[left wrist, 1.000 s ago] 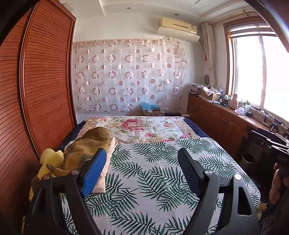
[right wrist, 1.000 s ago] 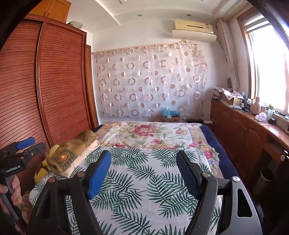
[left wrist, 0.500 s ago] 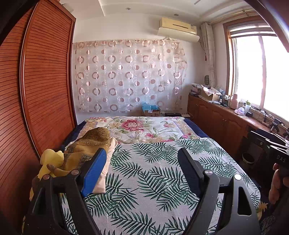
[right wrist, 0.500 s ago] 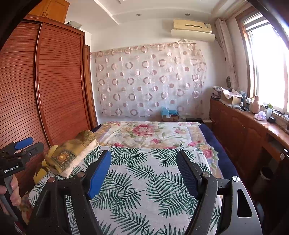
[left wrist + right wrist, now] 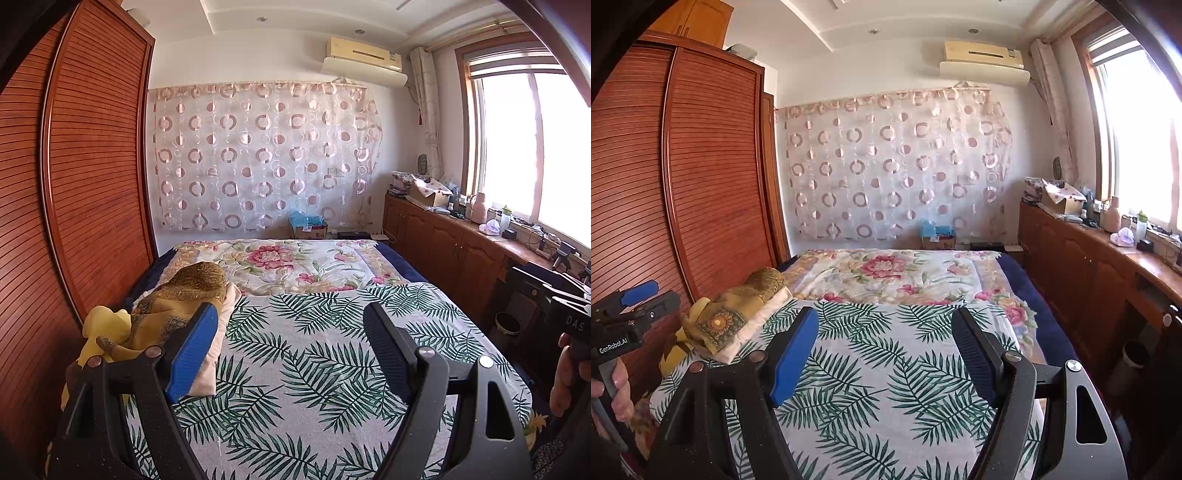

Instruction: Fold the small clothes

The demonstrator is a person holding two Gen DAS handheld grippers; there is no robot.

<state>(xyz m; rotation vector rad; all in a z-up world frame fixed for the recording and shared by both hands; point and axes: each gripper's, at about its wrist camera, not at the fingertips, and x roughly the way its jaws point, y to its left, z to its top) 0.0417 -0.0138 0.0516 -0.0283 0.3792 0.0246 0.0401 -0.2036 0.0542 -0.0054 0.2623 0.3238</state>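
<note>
Item: pile of small clothes (image 5: pixel 177 306), soft, light and limp, at nine o'clock on the bed (image 5: pixel 314 369); we hold left gripper (image 5: pixel 288 332) and right gripper (image 5: pixel 884 332) released, best pinching a loose hem.

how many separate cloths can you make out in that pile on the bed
3: a mustard patterned cloth on top, a cream folded piece beneath it, and a plain yellow one at the near end by the wardrobe. More may be hidden underneath.
</note>
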